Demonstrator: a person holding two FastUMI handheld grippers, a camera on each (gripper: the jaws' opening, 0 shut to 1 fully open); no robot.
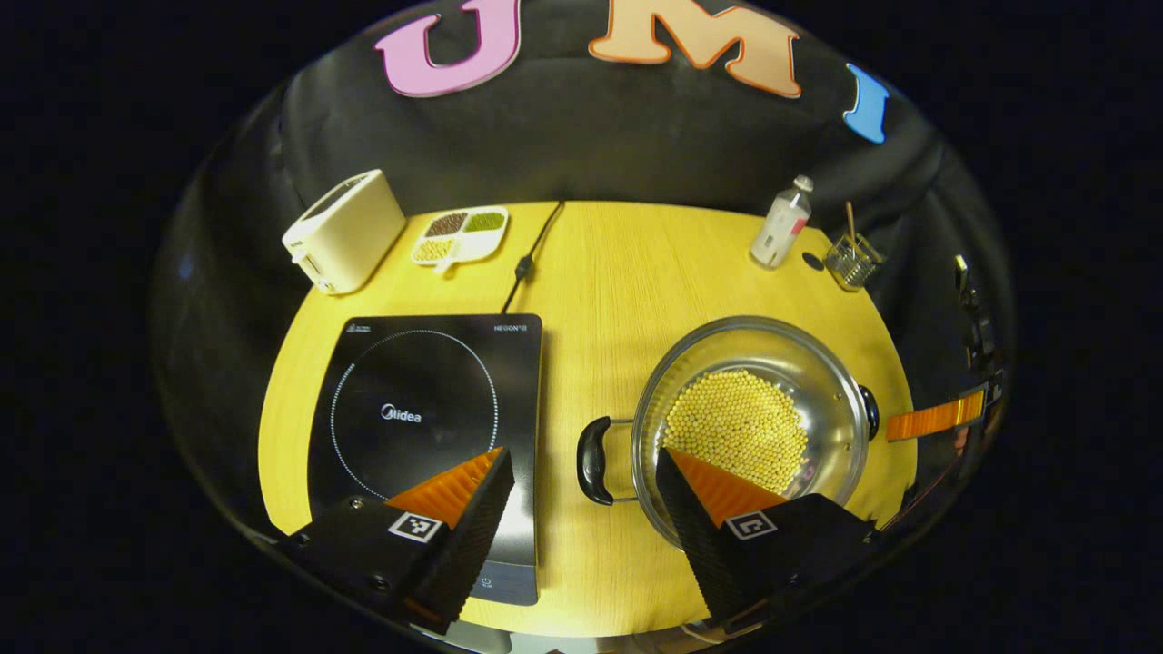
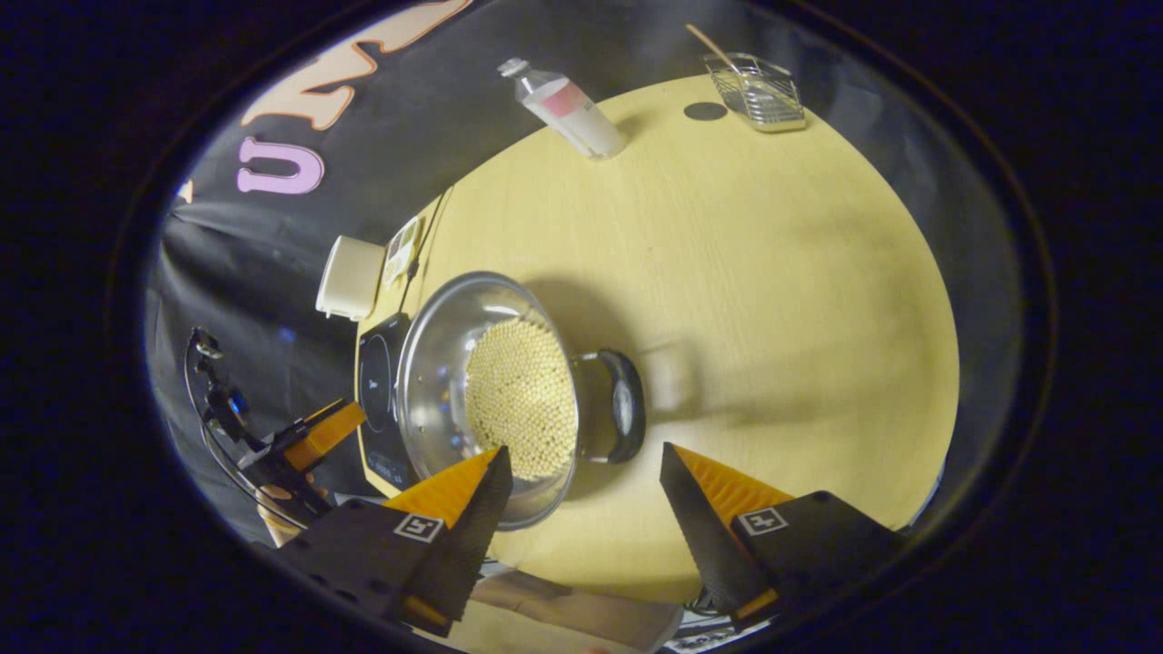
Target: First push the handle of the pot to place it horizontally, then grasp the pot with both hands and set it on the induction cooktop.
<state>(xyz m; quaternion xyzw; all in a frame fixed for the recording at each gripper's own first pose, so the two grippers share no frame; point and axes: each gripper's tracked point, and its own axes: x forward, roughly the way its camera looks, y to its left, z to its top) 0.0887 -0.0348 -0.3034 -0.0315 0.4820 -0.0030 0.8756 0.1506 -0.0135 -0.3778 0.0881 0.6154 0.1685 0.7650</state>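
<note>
At lower right of the left gripper view sits the pot (image 1: 750, 413) of beans on the table (image 1: 618, 272), just beside the cooktop (image 1: 427, 427) at lower left, while the left gripper (image 1: 581, 472) hovers spread wide and the right gripper (image 2: 581, 468) gapes empty near the pot's handle (image 2: 622, 406).

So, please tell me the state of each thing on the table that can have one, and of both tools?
Steel pot with black handles: uncovered, upright on the wooden table, holding yellow beans, beside the cooktop.
Black induction cooktop: bare, nothing on it.
Clear plastic bottle: capped, upright.
White toaster: slots empty.
White divided dish: filled with grains.
Left tool: open, holding nothing.
Right tool: open, facing a pot handle.
</note>
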